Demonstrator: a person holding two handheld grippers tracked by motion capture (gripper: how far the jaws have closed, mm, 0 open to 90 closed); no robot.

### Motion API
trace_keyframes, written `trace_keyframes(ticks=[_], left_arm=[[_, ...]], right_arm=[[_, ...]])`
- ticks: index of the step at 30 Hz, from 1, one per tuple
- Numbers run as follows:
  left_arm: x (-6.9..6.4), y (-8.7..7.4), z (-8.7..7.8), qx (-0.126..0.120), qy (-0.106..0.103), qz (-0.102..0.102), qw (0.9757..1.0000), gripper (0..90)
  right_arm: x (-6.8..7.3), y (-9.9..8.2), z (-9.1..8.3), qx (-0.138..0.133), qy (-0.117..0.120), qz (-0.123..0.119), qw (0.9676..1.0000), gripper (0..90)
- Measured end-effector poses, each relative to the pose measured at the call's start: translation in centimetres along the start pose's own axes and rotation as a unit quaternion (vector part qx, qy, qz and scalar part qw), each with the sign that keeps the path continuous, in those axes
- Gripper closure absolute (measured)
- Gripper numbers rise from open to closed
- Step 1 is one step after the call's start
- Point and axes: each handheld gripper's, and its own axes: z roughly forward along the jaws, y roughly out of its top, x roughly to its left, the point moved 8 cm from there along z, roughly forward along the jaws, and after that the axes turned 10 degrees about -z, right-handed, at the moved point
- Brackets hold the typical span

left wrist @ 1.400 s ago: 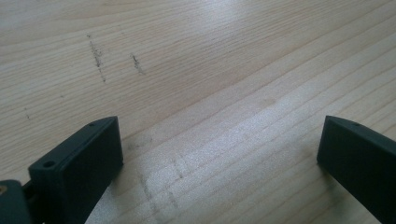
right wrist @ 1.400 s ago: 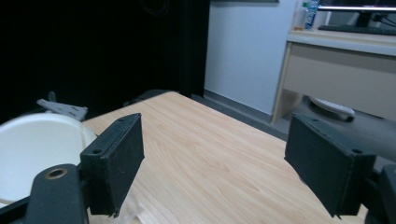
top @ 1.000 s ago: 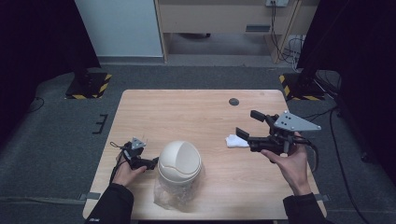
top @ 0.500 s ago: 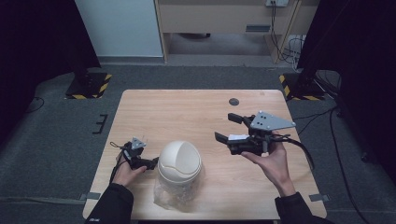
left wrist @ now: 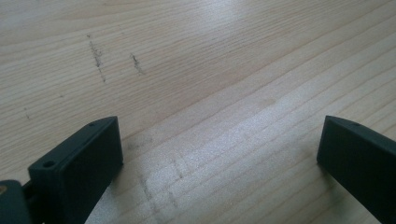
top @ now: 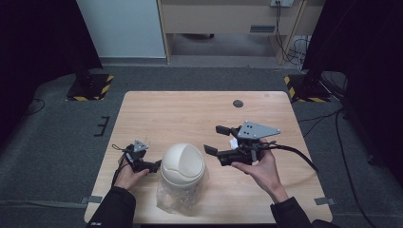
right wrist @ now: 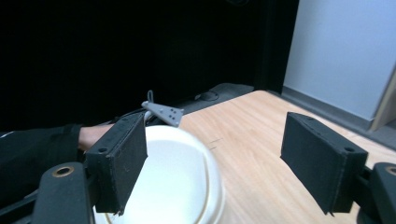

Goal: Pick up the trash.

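A white domed bin lid [top: 183,164] sits at the table's near middle, on a clear plastic bag [top: 177,202]. In the right gripper view the lid [right wrist: 177,186] lies low between and beyond the jaws. My right gripper [top: 215,139] hovers just right of the lid, pointing left at it, open and holding nothing [right wrist: 215,149]. My left gripper [top: 148,164] rests low at the lid's left side. It is open over bare wood [left wrist: 219,154]. A small white scrap [top: 234,143] lies partly hidden behind the right gripper.
A dark round disc [top: 237,103] lies near the table's far edge [top: 204,92]. The left gripper's grey plate [right wrist: 163,112] and the hand [right wrist: 93,135] holding it show beyond the lid. Dark floor and black stands surround the table.
My right gripper has moved left, away from the white scrap and up to the lid, still open. The left gripper and the lid have stayed put.
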Motion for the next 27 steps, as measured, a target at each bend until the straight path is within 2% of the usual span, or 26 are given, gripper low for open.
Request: trace_keyframes(ticks=[6, 10, 13, 23, 27], left_arm=[[0.0, 0.0, 0.0, 0.0, 0.0, 0.0, 1.0, 0.0], [0.0, 0.0, 0.0, 0.0, 0.0, 0.0, 1.0, 0.0], [0.0, 0.0, 0.0, 0.0, 0.0, 0.0, 1.0, 0.0], [0.0, 0.0, 0.0, 0.0, 0.0, 0.0, 1.0, 0.0], [0.0, 0.0, 0.0, 0.0, 0.0, 0.0, 1.0, 0.0]], right_arm=[[1.2, -1.3, 1.3, 0.017, 0.021, 0.007, 0.9996, 23.6], [2.1, -1.8, 2.1, 0.038, 0.033, -0.009, 0.9987, 23.6], [2.8, -2.0, 2.5, 0.036, 0.045, 0.002, 0.9983, 24.2], [4.3, -3.7, 3.5, 0.065, 0.069, 0.002, 0.9955, 26.3], [5.1, -4.3, 3.8, 0.074, 0.084, 0.01, 0.9936, 27.2]])
